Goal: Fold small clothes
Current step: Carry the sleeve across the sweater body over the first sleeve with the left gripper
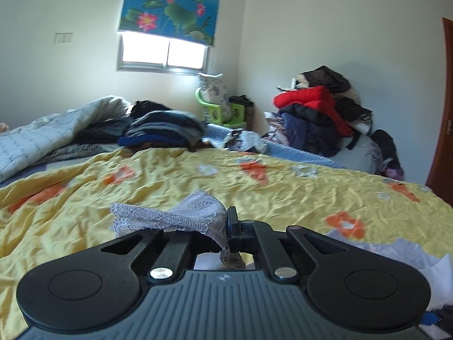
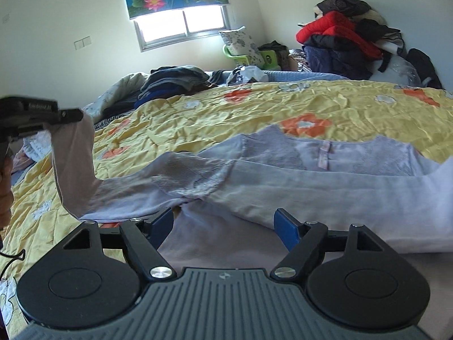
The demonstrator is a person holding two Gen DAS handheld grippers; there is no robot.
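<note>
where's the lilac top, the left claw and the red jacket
lilac top (image 2: 325, 192), right wrist view, on its plain body.
left claw (image 1: 226, 228), left wrist view, between its shut fingertips.
red jacket (image 2: 337, 27), right wrist view, its middle.

Two tongs are in play: the left tongs (image 1: 226, 226) and the right tongs (image 2: 223, 226). One lilac lace-trimmed garment (image 2: 283, 175) lies on one yellow flowered bedspread (image 2: 254, 113). One stack of folded dark clothes (image 1: 167, 127) sits at the bed's far edge. One heap of jackets (image 1: 317, 110), one green plastic chair (image 1: 226, 110), one window (image 1: 164, 52) and one lotus-print blind (image 1: 172, 2) complete the count.
</note>
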